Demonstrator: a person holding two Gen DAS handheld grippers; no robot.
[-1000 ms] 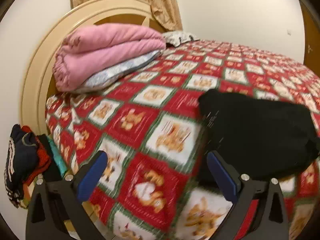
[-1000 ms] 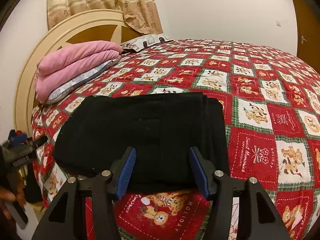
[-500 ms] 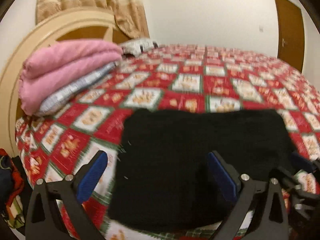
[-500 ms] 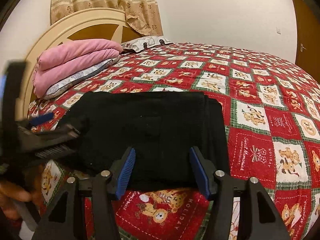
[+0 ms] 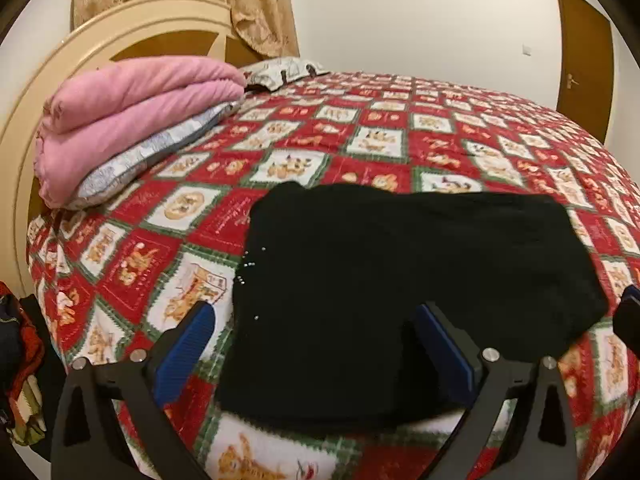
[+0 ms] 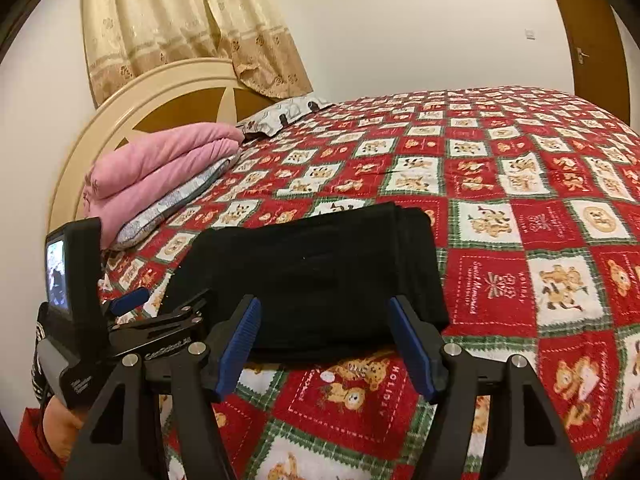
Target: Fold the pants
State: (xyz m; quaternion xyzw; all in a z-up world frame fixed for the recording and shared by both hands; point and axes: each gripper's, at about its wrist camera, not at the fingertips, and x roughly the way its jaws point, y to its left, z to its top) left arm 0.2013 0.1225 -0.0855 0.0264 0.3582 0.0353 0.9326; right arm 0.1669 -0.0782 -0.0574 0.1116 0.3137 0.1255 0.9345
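Observation:
The black pants (image 5: 400,272) lie folded into a flat rectangle on the red patterned bedspread (image 5: 360,140), near the bed's front edge. They also show in the right wrist view (image 6: 320,272). My left gripper (image 5: 316,344) is open and empty, hovering just above the near part of the pants. My right gripper (image 6: 324,340) is open and empty at the near edge of the pants. The left gripper's body (image 6: 132,328) shows at the left in the right wrist view, and the right gripper's tip (image 5: 628,316) at the right edge of the left wrist view.
A folded pink blanket (image 5: 132,116) on a grey pillow (image 5: 152,160) lies by the cream headboard (image 5: 120,40). A second pillow (image 5: 280,72) is further back. Clothes (image 5: 16,344) hang off the bed's left side. A brown door (image 5: 584,52) stands at the far right.
My left gripper has swung right from the bed's left corner to face the pants and now sits beside the right gripper. The right gripper has risen slightly. The pants have not moved.

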